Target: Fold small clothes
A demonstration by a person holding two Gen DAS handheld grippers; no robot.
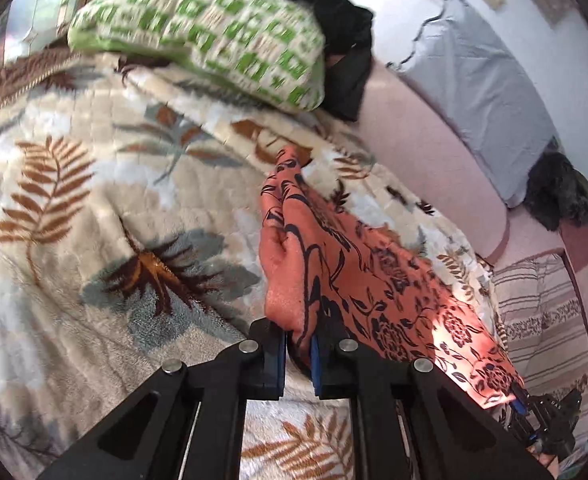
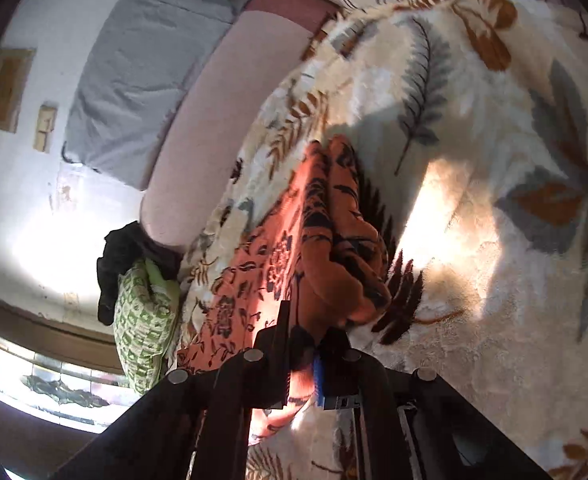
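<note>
Left gripper [image 1: 299, 354] and right gripper [image 2: 303, 364] both clamped on orange cloth [image 1: 358, 276]; cloth bunched over blanket [image 1: 94, 200], fold unfinished.

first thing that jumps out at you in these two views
The orange garment with black flowers stands out first, stretched over the leaf-print fleece blanket and pinched in both the left gripper and the right gripper. Next comes the green-and-white patterned pillow at the far end of the blanket, with dark clothing heaped behind it.
</note>
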